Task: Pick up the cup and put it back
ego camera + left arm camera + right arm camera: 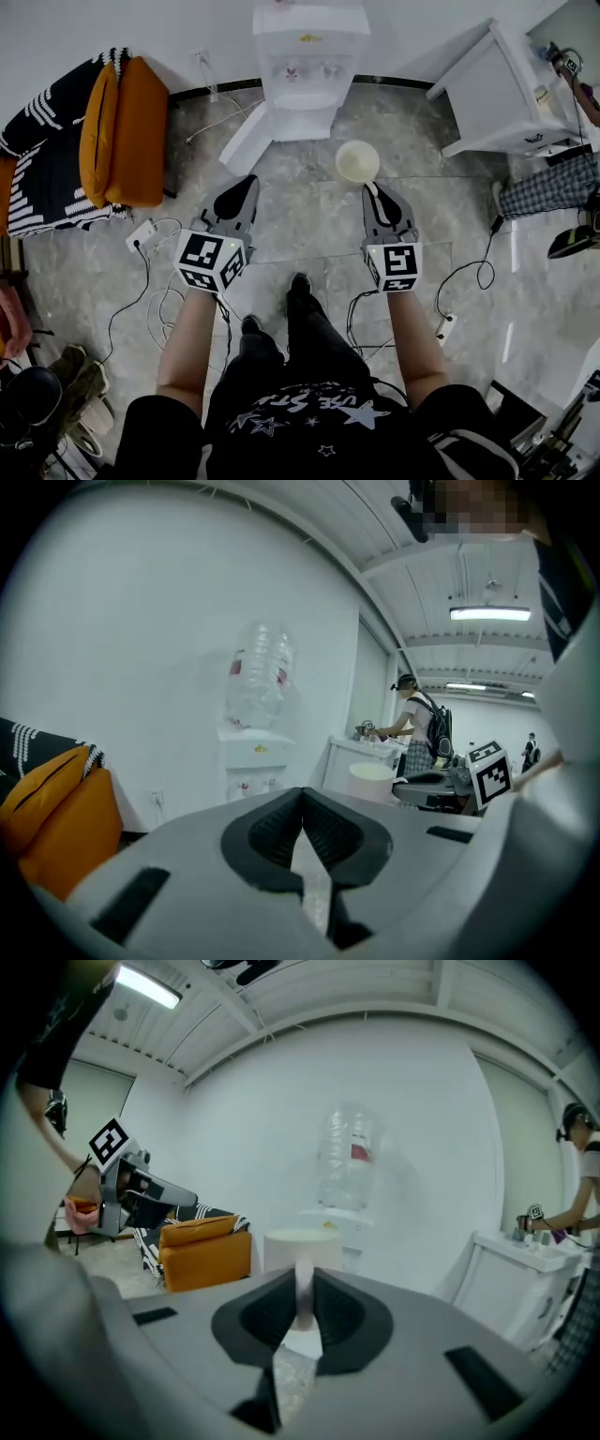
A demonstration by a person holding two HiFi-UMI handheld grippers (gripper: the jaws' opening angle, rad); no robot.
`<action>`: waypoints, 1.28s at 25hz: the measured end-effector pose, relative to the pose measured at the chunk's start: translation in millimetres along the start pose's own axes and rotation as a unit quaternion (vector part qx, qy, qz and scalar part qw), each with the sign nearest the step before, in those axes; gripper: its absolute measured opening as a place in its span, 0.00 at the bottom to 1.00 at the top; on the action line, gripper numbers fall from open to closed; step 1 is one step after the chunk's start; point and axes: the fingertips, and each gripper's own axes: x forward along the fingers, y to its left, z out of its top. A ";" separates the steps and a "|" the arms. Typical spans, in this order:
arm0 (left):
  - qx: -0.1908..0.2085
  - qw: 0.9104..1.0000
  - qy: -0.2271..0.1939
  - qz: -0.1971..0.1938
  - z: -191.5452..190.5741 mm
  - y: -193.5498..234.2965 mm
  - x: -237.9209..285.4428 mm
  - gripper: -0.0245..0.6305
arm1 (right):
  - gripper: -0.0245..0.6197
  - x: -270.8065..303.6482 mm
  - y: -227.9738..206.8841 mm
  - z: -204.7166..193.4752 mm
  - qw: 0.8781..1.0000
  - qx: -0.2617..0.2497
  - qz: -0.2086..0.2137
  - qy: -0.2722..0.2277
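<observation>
A cream cup (357, 161) hangs in the air in front of me, over the grey floor. My right gripper (372, 190) is shut on the cup's handle. In the right gripper view the cup (298, 1244) stands upright just beyond the jaws, and its handle runs down between the dark pads (337, 1312). My left gripper (249, 180) is level with the right one, a little to its left, and shut with nothing in it. In the left gripper view its pads (328, 832) meet at the tip, and the cup (372, 782) shows off to the right.
A white water dispenser (309, 56) stands against the wall straight ahead. An orange-cushioned sofa (127, 131) is at the left, a white cabinet (506, 94) at the right with a person (553, 187) beside it. Cables and a power strip (141, 234) lie on the floor.
</observation>
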 end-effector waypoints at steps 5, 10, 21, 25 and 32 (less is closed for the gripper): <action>-0.015 1.000 0.009 -0.015 -14.0 -10.3 -70.0 0.05 | 0.10 -48.0 47.2 10.1 1.000 0.005 -0.013 0.010; -0.035 0.999 0.001 -0.017 -25.3 -16.2 -137.2 0.05 | 0.10 -103.5 87.8 18.0 0.999 0.010 -0.036 0.011; -0.033 0.999 -0.005 -0.017 -33.4 -17.3 -217.8 0.05 | 0.10 -156.8 152.5 32.4 0.998 0.027 -0.059 -0.009; -0.039 0.999 0.001 -0.015 -39.9 -22.2 -214.3 0.05 | 0.10 -162.3 147.9 20.9 0.997 0.036 -0.062 -0.005; -0.027 0.999 0.022 0.005 -38.7 -15.6 -146.5 0.05 | 0.10 -117.0 90.4 -2.8 0.998 0.039 -0.040 0.006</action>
